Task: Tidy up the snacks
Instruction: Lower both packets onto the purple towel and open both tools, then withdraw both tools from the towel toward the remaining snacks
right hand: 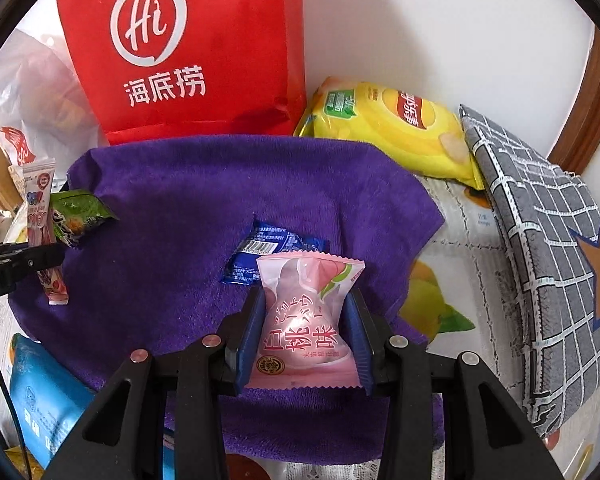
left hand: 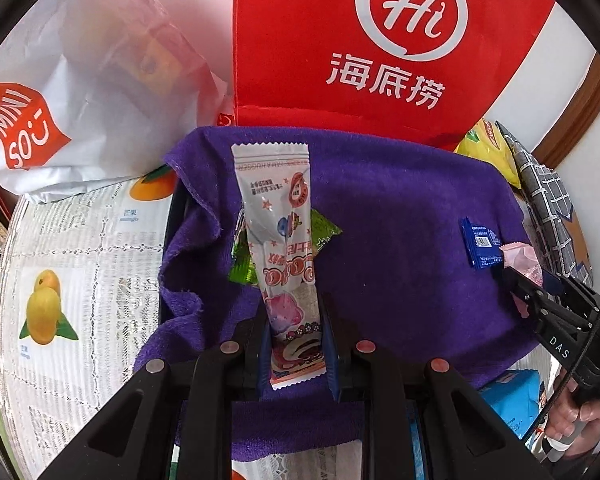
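Observation:
My left gripper [left hand: 296, 344] is shut on a long white stick snack [left hand: 278, 240], held above a purple cloth [left hand: 400, 240]. A green snack packet [left hand: 324, 232] lies under the stick. My right gripper [right hand: 306, 340] is shut on a pink peach-flavour packet [right hand: 304, 320] over the same cloth [right hand: 180, 208]. A blue packet [right hand: 268, 256] lies on the cloth just beyond it, also seen in the left wrist view [left hand: 480, 244]. The right gripper [left hand: 516, 276] shows at the right of the left wrist view, and the left gripper [right hand: 48, 260] at the left of the right wrist view.
A red Haidilao bag [right hand: 188, 48] stands behind the cloth. A white Miniso bag [left hand: 80, 100] is at the back left. A yellow chip bag [right hand: 392, 128] and a grey checked cushion [right hand: 540, 240] lie on the right. A blue pack [right hand: 48, 400] lies front left.

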Motion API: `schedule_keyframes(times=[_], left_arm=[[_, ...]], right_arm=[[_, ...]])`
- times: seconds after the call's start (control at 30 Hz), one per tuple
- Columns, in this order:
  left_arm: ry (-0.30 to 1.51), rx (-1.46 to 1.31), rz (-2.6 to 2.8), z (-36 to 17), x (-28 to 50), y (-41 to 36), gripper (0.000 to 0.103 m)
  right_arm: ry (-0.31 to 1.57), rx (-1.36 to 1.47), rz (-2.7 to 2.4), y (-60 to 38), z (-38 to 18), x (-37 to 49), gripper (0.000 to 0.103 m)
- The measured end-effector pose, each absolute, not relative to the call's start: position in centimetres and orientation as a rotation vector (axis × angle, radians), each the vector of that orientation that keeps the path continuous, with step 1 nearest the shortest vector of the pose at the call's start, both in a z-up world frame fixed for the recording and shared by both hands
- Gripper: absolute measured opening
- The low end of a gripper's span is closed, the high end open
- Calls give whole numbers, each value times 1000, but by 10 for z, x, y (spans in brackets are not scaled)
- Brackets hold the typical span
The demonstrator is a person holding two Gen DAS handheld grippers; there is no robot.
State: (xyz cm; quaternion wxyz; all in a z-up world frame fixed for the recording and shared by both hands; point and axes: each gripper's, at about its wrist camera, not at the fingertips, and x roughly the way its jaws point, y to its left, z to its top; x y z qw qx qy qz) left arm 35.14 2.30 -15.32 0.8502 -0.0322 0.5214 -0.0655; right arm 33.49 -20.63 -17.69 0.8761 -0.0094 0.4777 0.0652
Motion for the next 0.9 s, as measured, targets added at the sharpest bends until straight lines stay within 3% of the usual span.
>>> schedule_keyframes(times=[0.2, 0.33, 0.37, 0.43, 0.5, 0.9], left_arm=[[1100, -68, -155, -155, 351, 20, 22], [1100, -57, -163, -153, 349, 17, 26], [1101, -56, -164, -153, 349, 15, 28], [1096, -57, -167, -149, 346, 13, 46], [1074, -48, -158, -143, 341, 16, 51], [1017, -43, -139, -116, 304, 28, 53]], right_arm=[[998, -17, 136, -207, -174, 334, 45], [987, 0, 161, -207, -163, 329, 57], [980, -7, 155, -208, -160, 327, 62], [960, -18, 143, -209, -153, 320, 64], [948, -22, 134, -213, -148, 315, 64], [949, 65, 57, -253, -142, 264, 64]])
